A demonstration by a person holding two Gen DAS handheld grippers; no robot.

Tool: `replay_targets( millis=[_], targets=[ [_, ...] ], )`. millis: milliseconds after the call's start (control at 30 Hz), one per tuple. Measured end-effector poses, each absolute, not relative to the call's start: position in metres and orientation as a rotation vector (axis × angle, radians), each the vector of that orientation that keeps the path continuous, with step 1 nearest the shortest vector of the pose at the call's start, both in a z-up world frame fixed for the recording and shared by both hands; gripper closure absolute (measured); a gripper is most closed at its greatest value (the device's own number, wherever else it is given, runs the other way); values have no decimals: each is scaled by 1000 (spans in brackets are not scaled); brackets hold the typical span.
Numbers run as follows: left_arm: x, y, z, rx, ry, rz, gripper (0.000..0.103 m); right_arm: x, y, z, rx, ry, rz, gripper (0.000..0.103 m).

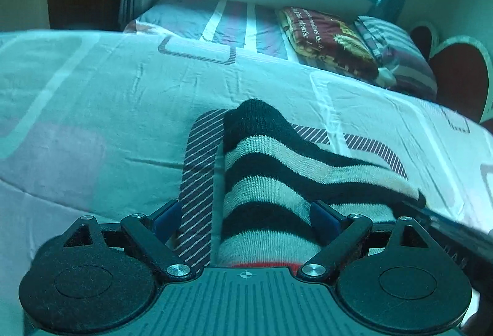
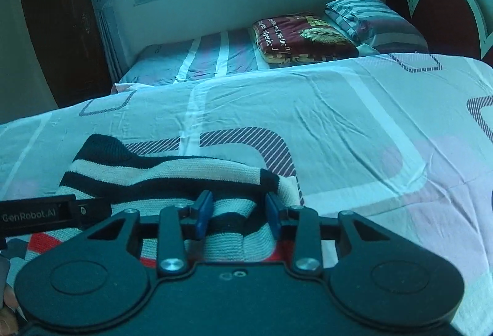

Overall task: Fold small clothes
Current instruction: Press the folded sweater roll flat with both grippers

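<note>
Striped knit garment point(image 1: 271, 182) on the bedspread point(image 1: 107, 95). Left gripper point(image 1: 243, 220) spread wide, its fold between the jaws. Right gripper point(image 2: 238, 217) half-open astride its bunched edge, pads apparently clear.

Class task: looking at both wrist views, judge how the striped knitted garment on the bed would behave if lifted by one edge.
The striped knitted garment would probably hang limp: it drapes and humps over the bedsheet rather than lying flat. It looks light, a thin knit in few layers. The ribbed knit should grip well against the blue pads of the right gripper, so slipping seems unlikely.
</note>
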State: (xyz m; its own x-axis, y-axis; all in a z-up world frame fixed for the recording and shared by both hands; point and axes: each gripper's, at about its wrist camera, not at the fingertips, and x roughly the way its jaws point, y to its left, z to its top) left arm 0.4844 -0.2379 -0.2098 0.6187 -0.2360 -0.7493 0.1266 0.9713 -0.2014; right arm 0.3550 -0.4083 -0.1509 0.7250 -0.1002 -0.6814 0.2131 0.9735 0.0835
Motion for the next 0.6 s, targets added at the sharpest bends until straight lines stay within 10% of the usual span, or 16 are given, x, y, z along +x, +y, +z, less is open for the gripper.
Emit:
replay_targets(
  millis=[600],
  targets=[
    [398,-227,-197,-86,800,-279,12,274,-389,-152,34,683,-159,46]
  ],
)
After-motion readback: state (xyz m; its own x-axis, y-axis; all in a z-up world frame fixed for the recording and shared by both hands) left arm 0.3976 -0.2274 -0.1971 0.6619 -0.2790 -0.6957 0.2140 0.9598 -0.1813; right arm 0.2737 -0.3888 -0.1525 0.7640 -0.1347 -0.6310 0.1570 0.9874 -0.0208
